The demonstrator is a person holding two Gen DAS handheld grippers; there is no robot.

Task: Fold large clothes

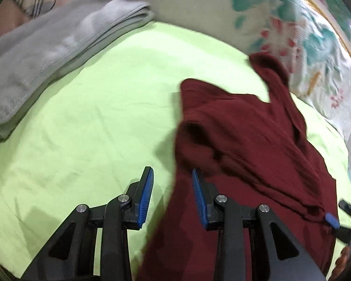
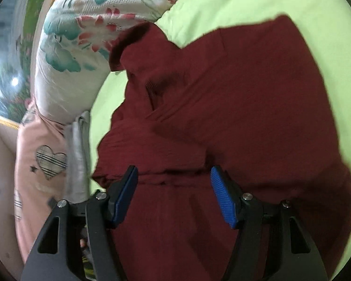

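Note:
A dark red garment (image 1: 245,128) lies crumpled on the light green bed sheet (image 1: 93,117), with a sleeve or corner folded up toward the pillow. My left gripper (image 1: 172,171) is open over the garment's left edge; the cloth's border runs between its blue pads without being pinched. In the right wrist view the same garment (image 2: 234,105) fills the middle. My right gripper (image 2: 173,168) stands open just above a seam of it, with nothing clamped. One blue pad (image 1: 332,220) of the right gripper shows at the garment's right edge in the left wrist view.
A folded grey blanket (image 1: 46,53) lies at the back left of the bed. A floral pillow (image 1: 292,30) lies along the far right side. A pink cloth with heart prints (image 2: 35,164) and a grey fold (image 2: 78,154) sit beside the pillow (image 2: 77,46).

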